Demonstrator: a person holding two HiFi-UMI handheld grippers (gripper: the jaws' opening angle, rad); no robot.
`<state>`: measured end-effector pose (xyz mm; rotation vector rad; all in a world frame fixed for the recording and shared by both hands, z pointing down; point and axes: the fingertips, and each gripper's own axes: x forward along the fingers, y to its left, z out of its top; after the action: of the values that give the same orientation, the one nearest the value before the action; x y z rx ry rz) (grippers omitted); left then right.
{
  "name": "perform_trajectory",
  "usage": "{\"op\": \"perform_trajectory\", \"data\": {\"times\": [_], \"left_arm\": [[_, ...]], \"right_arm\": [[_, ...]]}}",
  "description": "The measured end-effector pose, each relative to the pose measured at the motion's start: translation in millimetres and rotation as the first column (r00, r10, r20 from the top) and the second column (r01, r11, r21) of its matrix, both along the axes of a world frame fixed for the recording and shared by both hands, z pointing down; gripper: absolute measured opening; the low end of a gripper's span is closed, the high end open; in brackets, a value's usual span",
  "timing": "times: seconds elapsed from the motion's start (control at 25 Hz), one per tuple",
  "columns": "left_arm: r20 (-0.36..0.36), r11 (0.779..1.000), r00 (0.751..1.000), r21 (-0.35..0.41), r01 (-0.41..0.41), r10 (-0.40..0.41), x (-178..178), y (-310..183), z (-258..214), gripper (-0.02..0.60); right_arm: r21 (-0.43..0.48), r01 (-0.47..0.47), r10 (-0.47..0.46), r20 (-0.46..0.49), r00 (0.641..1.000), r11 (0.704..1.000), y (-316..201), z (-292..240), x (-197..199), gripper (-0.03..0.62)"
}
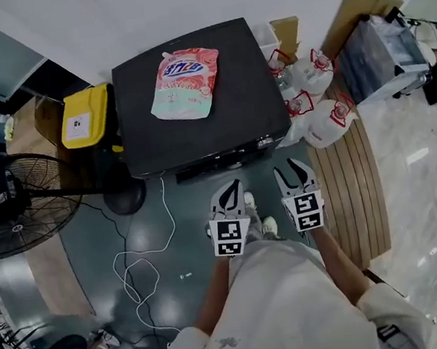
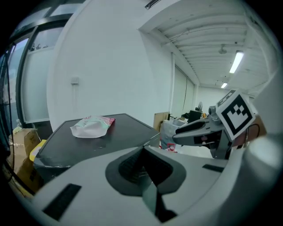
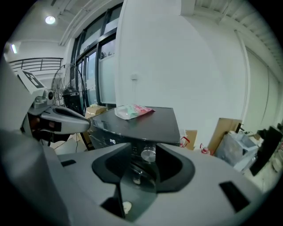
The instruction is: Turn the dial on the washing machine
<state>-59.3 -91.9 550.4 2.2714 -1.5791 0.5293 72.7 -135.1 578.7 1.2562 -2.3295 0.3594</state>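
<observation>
The black washing machine [image 1: 196,132] stands in front of me, with a pink and white detergent pouch [image 1: 185,83] lying on its lid. Its silver dial [image 3: 148,154] sits on the front panel, seen straight ahead in the right gripper view, a short way beyond the jaws. My right gripper [image 1: 295,170] is shut and empty, held just short of the machine's front edge. My left gripper [image 1: 230,190] hovers beside it, also shut with nothing in it. The left gripper view shows the pouch [image 2: 91,126] on the lid and the right gripper [image 2: 199,129] off to the right.
A yellow-lidded bin [image 1: 87,115] stands left of the machine, and a floor fan [image 1: 9,209] further left. White bags with red print [image 1: 314,96] and a plastic crate [image 1: 380,58] crowd the right side. A white cable [image 1: 146,260] snakes over the floor.
</observation>
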Motion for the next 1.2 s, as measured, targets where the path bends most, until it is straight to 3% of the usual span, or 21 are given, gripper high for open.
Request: {"op": "perform_trajectory", "data": {"times": [0.32,0.52,0.92,1.2], "left_arm": [[-0.041,0.995,0.995,-0.048,-0.093,0.091,-9,-25,30,0.012],[-0.053,0.988,0.989,-0.065,-0.142,0.139,-12,-35,43,0.012],[-0.051,0.978,0.98,-0.073,-0.197,0.193,-7,-47,57,0.012],[-0.04,0.976,0.981,-0.095,-0.194,0.191,-4,-50,68,0.012]], "right_arm": [[-0.049,-0.09,0.087,-0.05,0.995,0.995,-24,31,-17,0.179],[-0.059,-0.085,0.08,-0.08,0.994,0.995,-33,51,-30,0.186],[-0.113,-0.142,0.13,-0.104,0.986,0.983,-53,87,-26,0.238],[-0.129,-0.129,0.115,-0.11,0.987,0.983,-65,109,-23,0.27]]}}
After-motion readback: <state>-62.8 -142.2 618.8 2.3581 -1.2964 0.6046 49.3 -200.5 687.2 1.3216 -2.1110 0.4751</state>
